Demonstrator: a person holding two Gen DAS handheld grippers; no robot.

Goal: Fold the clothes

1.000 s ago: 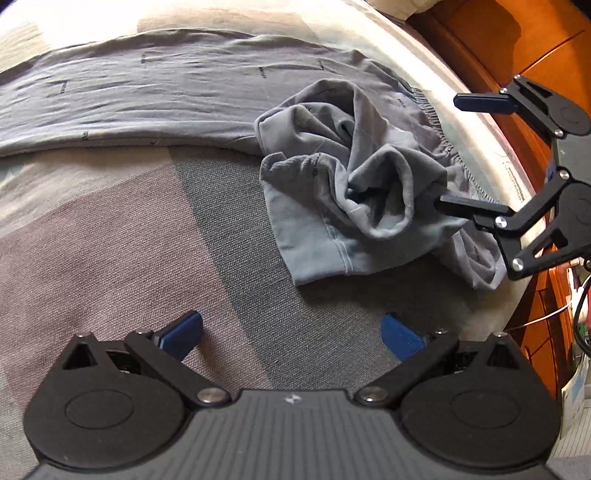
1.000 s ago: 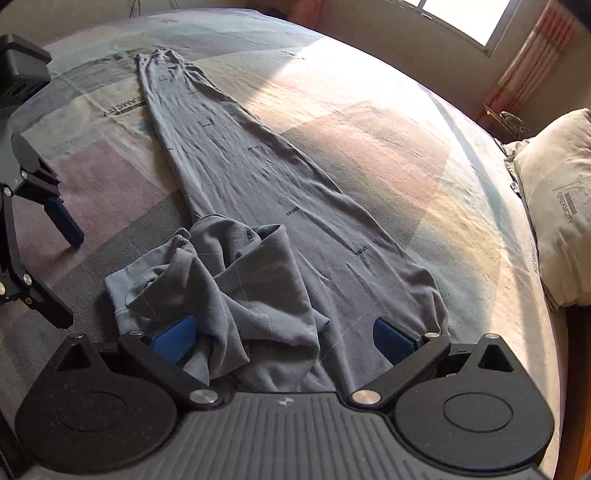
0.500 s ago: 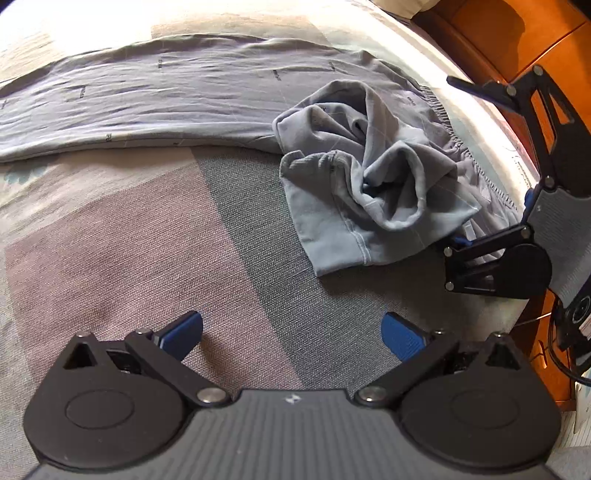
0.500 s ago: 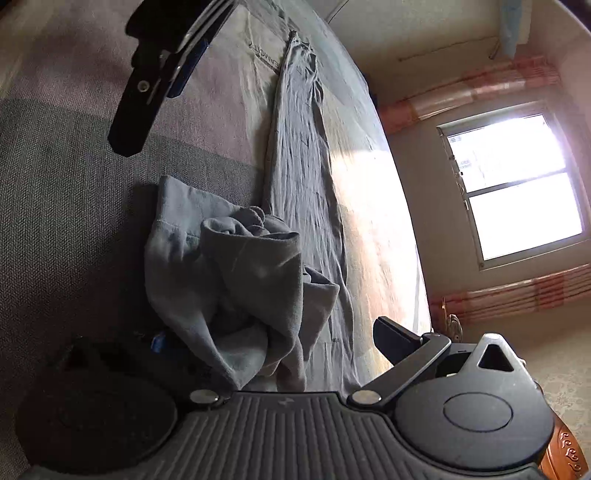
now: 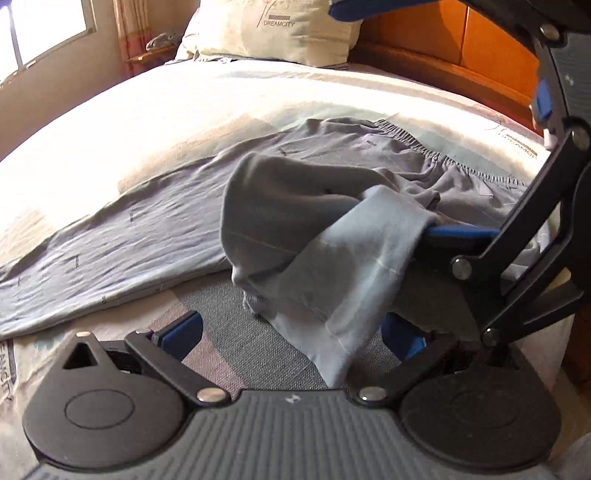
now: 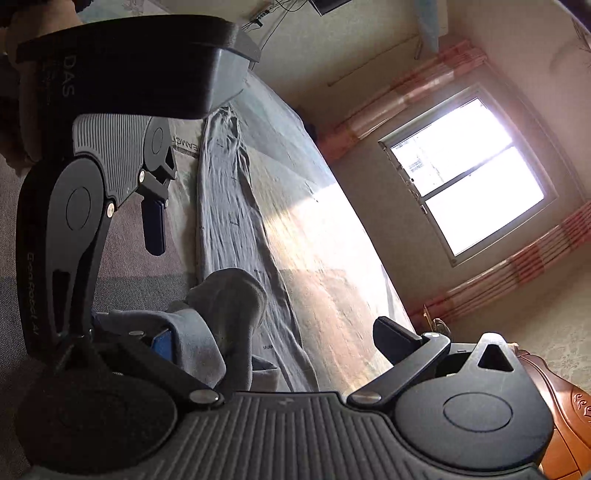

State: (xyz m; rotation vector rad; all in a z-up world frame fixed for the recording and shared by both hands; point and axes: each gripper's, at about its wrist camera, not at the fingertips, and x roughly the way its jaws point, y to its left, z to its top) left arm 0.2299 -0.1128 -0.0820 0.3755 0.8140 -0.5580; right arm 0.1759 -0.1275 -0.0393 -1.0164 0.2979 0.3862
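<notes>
grey trousers [image 5: 155, 221] lie on the bed [image 5: 166, 110]; the right gripper [image 6: 273, 339], jaws spread, lifts a bunched leg on one finger; left gripper [image 5: 291, 332] released.

Pillow [image 5: 291, 31] at wooden headboard [image 5: 491, 62]; bright window [image 6: 467, 173], striped curtains [image 6: 517, 273].

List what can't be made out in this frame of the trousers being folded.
- Left wrist view: the far cuff of the grey trousers is cut off by the left edge.
- Left wrist view: the right gripper has its upper finger cropped by the top edge, and its lower fingertip is hidden under the bunched trouser leg.
- Right wrist view: the waistband is hidden behind the gripper's own body.
- Right wrist view: the left gripper shows only one finger, so its opening is unreadable there.
</notes>
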